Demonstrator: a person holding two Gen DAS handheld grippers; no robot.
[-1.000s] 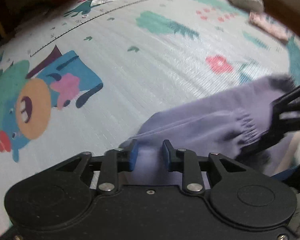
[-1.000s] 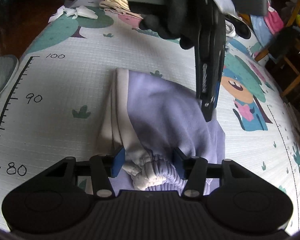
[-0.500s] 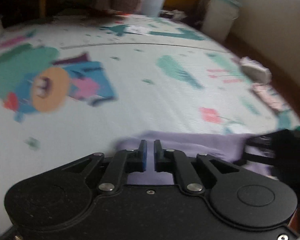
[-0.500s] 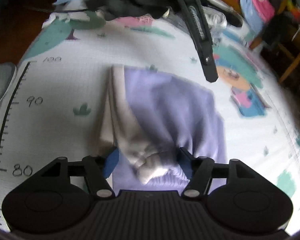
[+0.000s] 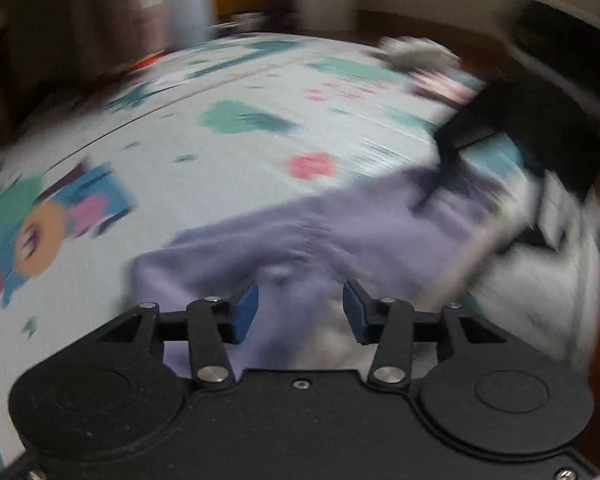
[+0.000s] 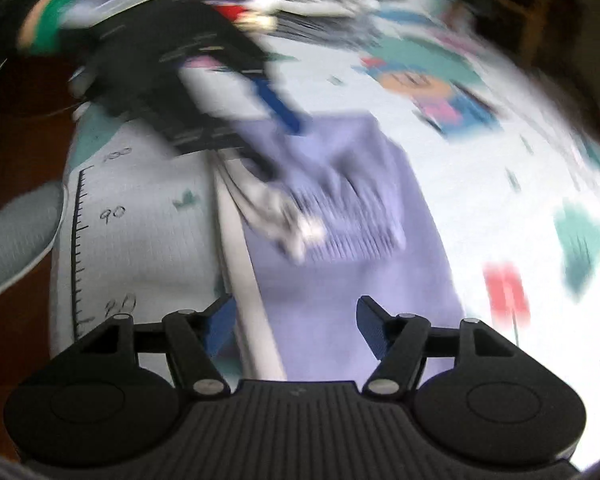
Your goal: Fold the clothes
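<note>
**Both grippers letting go of the folded lilac garment**

The left hand-held gripper [image 5: 299,307] is spreading its jaws, cloth lying between the pads but no longer pinched. The right hand-held gripper [image 6: 296,326] is standing spread and empty above the fabric. The lilac garment [image 6: 340,280] is lying folded on the play mat [image 5: 180,200] on the floor, its ribbed cuff [image 6: 352,220] on top. It is looking soft, light and limp, likely sagging unless taken by hem or cuff. A second ago both were pinching it; now it is lying released, flatter
</note>
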